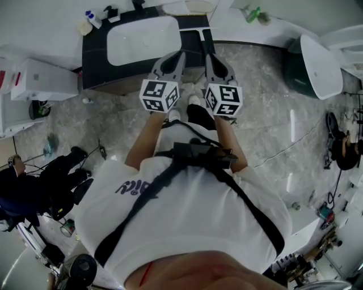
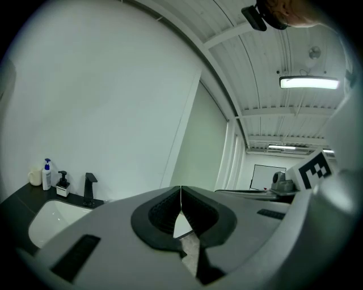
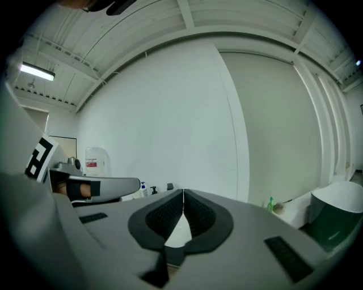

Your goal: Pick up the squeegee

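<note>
A T-shaped tool with a pale blade and a dark handle, apparently the squeegee, lies on the black counter just right of the white sink. My left gripper and right gripper are held side by side over the counter's front edge, pointing at the wall. The right gripper's tips are just short of the squeegee's handle. In the left gripper view the left gripper has its pads together with nothing between them. The right gripper looks the same in its own view. Neither gripper view shows the squeegee.
A black faucet and soap bottles stand at the back of the sink. A green bottle sits on the white ledge at right, by a dark green bin with a white lid. A white box stands at left. A seated person is behind, left.
</note>
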Motion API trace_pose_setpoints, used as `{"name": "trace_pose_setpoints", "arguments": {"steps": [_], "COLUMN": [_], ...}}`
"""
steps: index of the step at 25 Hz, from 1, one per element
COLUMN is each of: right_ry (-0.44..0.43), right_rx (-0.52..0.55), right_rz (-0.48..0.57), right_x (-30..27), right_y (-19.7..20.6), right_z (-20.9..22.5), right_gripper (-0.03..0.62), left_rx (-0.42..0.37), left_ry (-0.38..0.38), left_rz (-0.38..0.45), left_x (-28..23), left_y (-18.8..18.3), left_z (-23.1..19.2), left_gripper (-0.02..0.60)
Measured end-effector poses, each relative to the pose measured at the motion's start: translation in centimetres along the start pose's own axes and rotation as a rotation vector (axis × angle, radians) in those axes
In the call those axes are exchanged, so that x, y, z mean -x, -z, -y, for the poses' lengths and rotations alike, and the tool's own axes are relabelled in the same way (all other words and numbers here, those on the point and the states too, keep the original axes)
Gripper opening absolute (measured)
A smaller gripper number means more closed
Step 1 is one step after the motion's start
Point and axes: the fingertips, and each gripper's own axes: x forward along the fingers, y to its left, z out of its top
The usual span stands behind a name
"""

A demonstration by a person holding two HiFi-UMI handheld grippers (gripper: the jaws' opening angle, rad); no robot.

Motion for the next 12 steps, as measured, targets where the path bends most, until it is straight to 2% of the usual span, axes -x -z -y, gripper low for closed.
{"name": "trace_pose_setpoints", "arguments": {"steps": [6,12], "right_ry": [0.01,-0.001], "right_rx": [-0.026,-0.032], "right_rz": [-0.036,-0.119], "right_x": [-3.0,-7.4], "right_y": [1.3,3.5], "right_z": [2.6,5.0], "right_gripper": [0.008,0.008], "left_rx": [0.011,0.025], "left_ry": [0.01,-0.018], "left_rz": [-0.029,-0.077], "left_x": [-3.2,-7.2], "left_y": [1.6,3.1], "left_z": [-1.1,-3.3], "left_gripper": [0.012,0.011]}}
